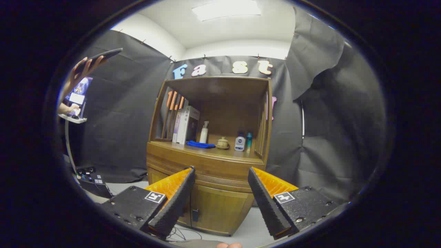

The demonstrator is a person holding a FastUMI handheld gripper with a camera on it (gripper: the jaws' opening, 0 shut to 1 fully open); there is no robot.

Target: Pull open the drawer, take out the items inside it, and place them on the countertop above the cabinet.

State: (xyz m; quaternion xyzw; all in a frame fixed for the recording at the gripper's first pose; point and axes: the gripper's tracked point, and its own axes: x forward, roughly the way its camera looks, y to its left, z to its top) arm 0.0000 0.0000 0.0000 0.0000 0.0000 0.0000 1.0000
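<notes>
Task not yet begun: the hand-held gripper point(220, 179) stands wide open and empty, well short of the wooden cabinet point(210, 193), whose drawer point(206, 170) under the counter point(220, 154) appears fully closed, its contents unseen.

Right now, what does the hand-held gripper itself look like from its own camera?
The hand-held gripper has two long wedge-shaped fingers with ribbed, sawtooth-textured inner faces. Each finger is mounted on a flat black textured block fixed with visible screws, and each block carries a small square black-and-white marker tag. The fingers stand open, well apart, in front of the wooden cabinet. Thin cables lie on the floor below.
</notes>
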